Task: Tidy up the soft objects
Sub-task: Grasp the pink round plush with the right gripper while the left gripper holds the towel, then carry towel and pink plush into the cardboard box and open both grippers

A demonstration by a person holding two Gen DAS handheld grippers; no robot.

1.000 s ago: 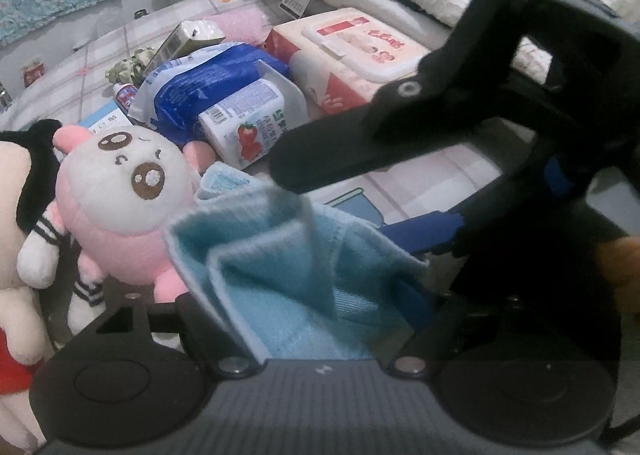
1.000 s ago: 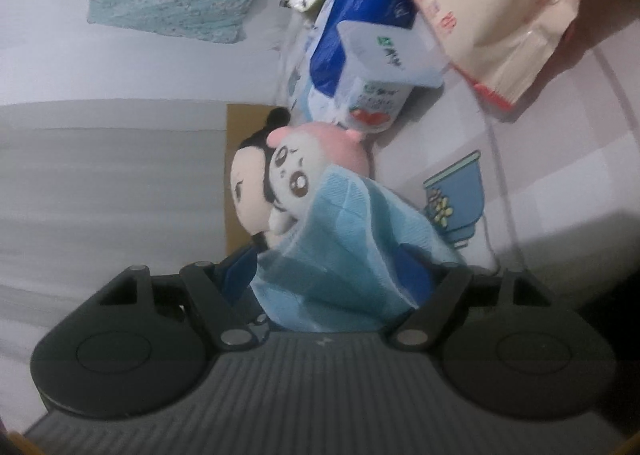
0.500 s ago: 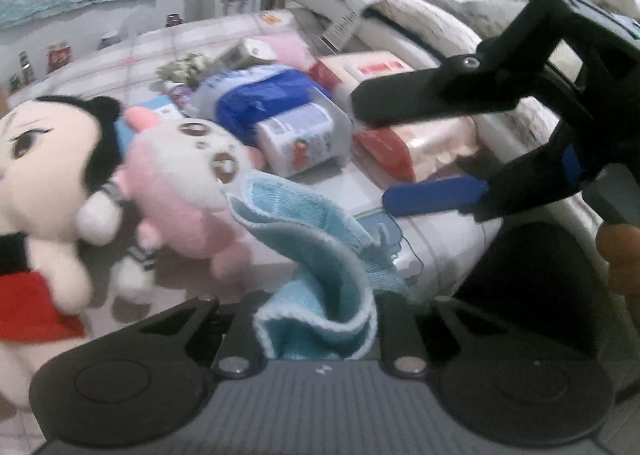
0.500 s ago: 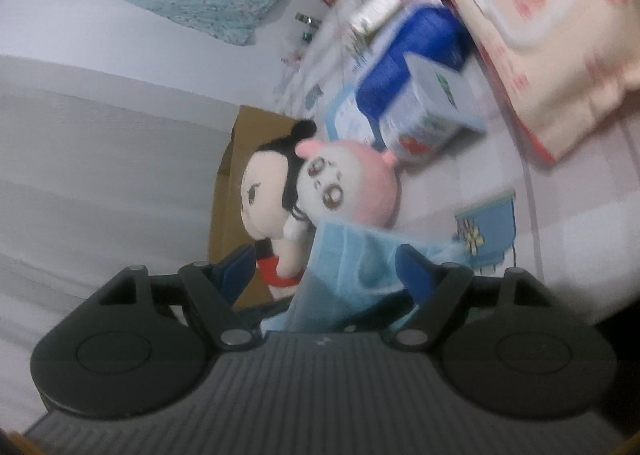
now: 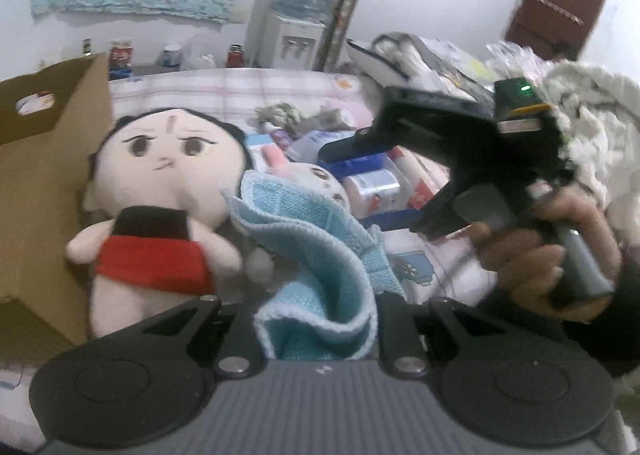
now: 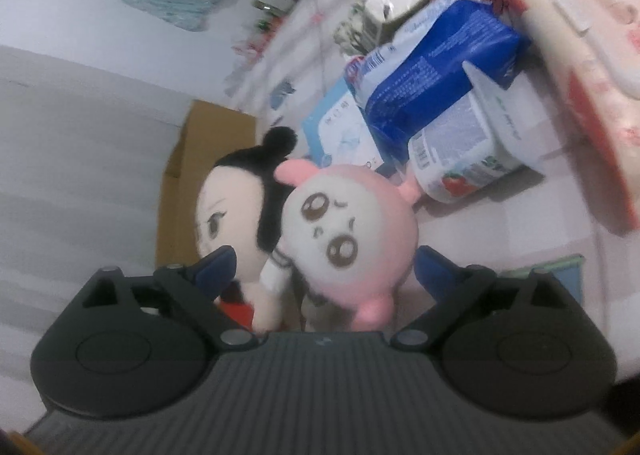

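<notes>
A light blue knitted cloth rises folded out of my left gripper, which is shut on it. Behind the cloth sit a black-haired doll in red and a pink and white plush, beside a cardboard box. My right gripper, held by a hand, hovers at the right above the bed. In the right wrist view my right gripper has its jaws opening with nothing between them; the pink plush and the doll lie beyond its fingertips.
On the checked bedsheet lie a blue pack, a strawberry-print pack and a wet-wipes pack. The cardboard box stands at the bed's edge. A water dispenser and piled bedding are behind.
The blue cloth has left my right gripper, whose jaws have widened; only the left gripper holds it now. Both grippers have drawn back and risen, showing more of the doll and box.
</notes>
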